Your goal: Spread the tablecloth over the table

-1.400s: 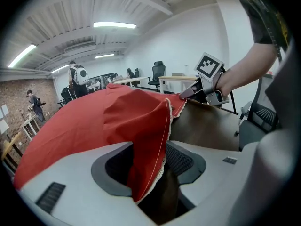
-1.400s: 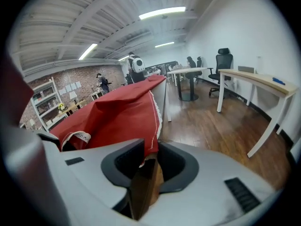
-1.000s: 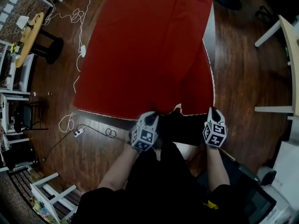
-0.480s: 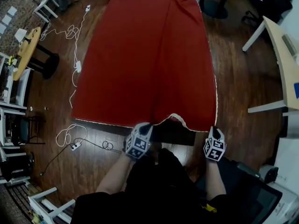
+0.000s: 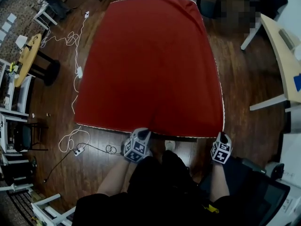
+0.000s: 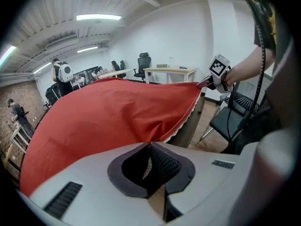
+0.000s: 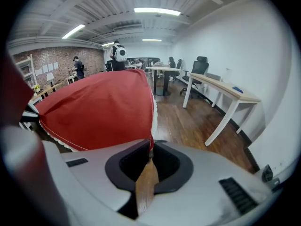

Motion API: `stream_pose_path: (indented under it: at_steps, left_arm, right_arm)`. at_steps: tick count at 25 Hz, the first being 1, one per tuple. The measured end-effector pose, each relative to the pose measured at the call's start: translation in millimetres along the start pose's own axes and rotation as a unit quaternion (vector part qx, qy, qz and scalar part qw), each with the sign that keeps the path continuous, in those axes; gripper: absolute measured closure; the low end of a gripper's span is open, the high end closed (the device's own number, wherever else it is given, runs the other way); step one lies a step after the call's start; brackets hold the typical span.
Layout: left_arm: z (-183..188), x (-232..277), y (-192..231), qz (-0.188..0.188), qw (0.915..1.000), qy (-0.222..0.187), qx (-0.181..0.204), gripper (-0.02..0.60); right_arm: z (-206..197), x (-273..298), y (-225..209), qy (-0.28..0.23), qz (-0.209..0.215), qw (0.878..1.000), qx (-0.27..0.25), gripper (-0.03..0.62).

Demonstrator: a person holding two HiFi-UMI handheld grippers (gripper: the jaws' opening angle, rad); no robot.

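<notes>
Below, the wooden floor surrounds a long table whose top is covered by the red tablecloth, lying flat from the far end to the near edge. The left gripper has its jaws closed on the cloth's white-trimmed near hem, left of centre. The right gripper has its jaws closed on the near right corner. A white cable trails on the floor at the left.

Red, white-trimmed tablecloth smooth across the whole table, near edge straight and taut.
</notes>
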State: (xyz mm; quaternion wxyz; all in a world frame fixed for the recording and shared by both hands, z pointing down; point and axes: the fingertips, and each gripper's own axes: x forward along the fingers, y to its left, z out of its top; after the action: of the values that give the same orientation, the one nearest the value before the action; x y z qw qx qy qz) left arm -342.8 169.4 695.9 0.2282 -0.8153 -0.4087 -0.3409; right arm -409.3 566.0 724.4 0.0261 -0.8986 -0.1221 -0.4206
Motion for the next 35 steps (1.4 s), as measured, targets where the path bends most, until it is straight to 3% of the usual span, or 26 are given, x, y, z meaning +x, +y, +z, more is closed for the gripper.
stream_pose_path:
  at_steps: [3,6,7,8,9,12,15,19,23,25,27,31,35]
  left_arm:
    - [-6.4,-6.6,-2.8,-0.005,0.9998,-0.007,-0.017,0.568]
    - [-5.2,-14.6,-3.9,-0.013,0.9982,-0.032,-0.049,0.55]
    - [-2.9,-17.2,-4.1,-0.018,0.9976,-0.04,-0.054,0.499]
    - [-0.8,-20.1,-4.0,-0.021,0.9972,-0.046,-0.055,0.403]
    - [0.4,-23.8,-3.5,-0.022,0.9968,-0.052,-0.056,0.376]
    - [-6.0,-40.7,4.0,-0.009,0.995,-0.064,-0.077,0.376]
    - [-21.6,-55.7,30.8,0.023,0.9896,-0.069,-0.124,0.376]
    - [-57.2,-66.9,71.4,0.083,0.9743,-0.064,-0.2,0.376]
    - [-91.7,-73.9,101.1,0.142,0.958,-0.043,-0.245,0.376]
    - [-107.0,-70.5,107.2,0.148,0.9535,-0.029,-0.261,0.376]
    - [-118.5,-66.4,110.0,0.146,0.9516,-0.019,-0.27,0.376]
    - [-121.8,-65.4,113.2,0.145,0.9511,-0.023,-0.272,0.374]
    - [-125.2,-65.3,112.7,0.135,0.953,-0.014,-0.271,0.391]
  right_arm:
    - [-7.6,-4.2,-1.4,0.007,-0.014,1.0,-0.001,0.547]
    - [-2.7,-17.0,3.4,-0.01,-0.031,0.999,-0.006,0.44]
    - [2.5,-21.2,6.6,-0.02,-0.034,0.999,-0.008,0.422]
    - [9.2,-24.9,10.8,-0.032,-0.036,0.999,-0.011,0.419]
    - [16.1,-27.8,15.6,-0.043,-0.035,0.998,-0.015,0.419]
    - [36.3,-33.1,35.3,-0.062,-0.016,0.998,-0.017,0.419]
    - [59.8,-29.1,68.5,-0.072,0.018,0.997,-0.028,0.419]
    - [59.8,-21.2,120.9,-0.062,0.07,0.993,-0.066,0.419]
    - [38.7,-16.6,159.2,-0.028,0.104,0.989,-0.105,0.419]
    - [25.4,-12.0,165.1,-0.007,0.102,0.988,-0.112,0.425]
    - [17.0,-8.1,167.3,0.0,0.098,0.989,-0.11,0.481]
    - [17.2,-7.3,169.5,-0.01,0.105,0.988,-0.109,0.485]
    - [9.1,-9.3,160.8,-0.008,0.087,0.992,-0.094,0.537]
